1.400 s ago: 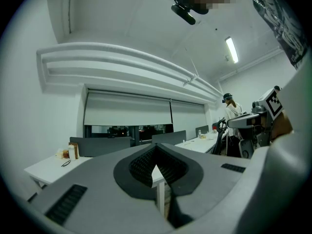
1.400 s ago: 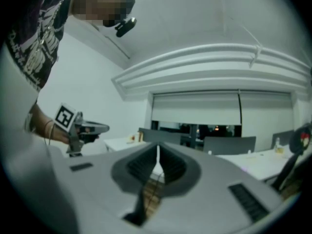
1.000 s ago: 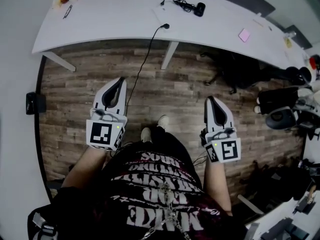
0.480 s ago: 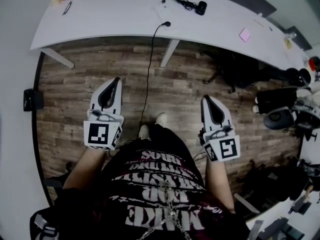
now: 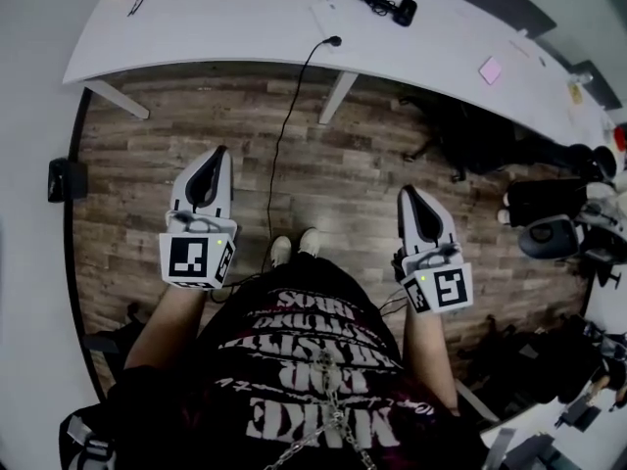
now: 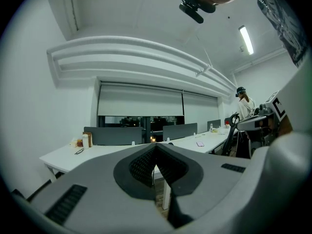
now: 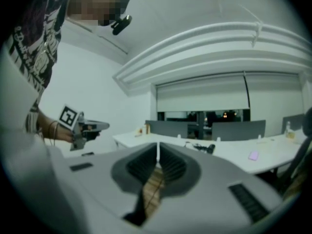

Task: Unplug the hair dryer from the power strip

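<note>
Drifted slightly left since a second ago, the left gripper point(image 5: 217, 153) hangs closed and empty over the wood floor point(image 5: 343, 169), the right gripper point(image 5: 409, 194) likewise.

A white bench point(image 5: 225, 27) is being seen above a wooden floor point(image 5: 362, 184).
A pink pad point(image 5: 490, 70) and glasses point(image 5: 137, 6) are being carried on it, well apart; a black box point(image 5: 61, 179) and an office chair point(image 5: 549, 235) are being kept on the floor.

Bare wooden floor point(image 5: 167, 135) lies open at 12 o'clock of the left gripper point(image 5: 219, 151) and right gripper point(image 5: 406, 192), up to the white table point(image 5: 225, 18). Obstacles: hanging black cable point(image 5: 282, 130) and table leg point(image 5: 336, 98) between them; dark clutter point(image 5: 470, 140) at 2 o'clock.
</note>
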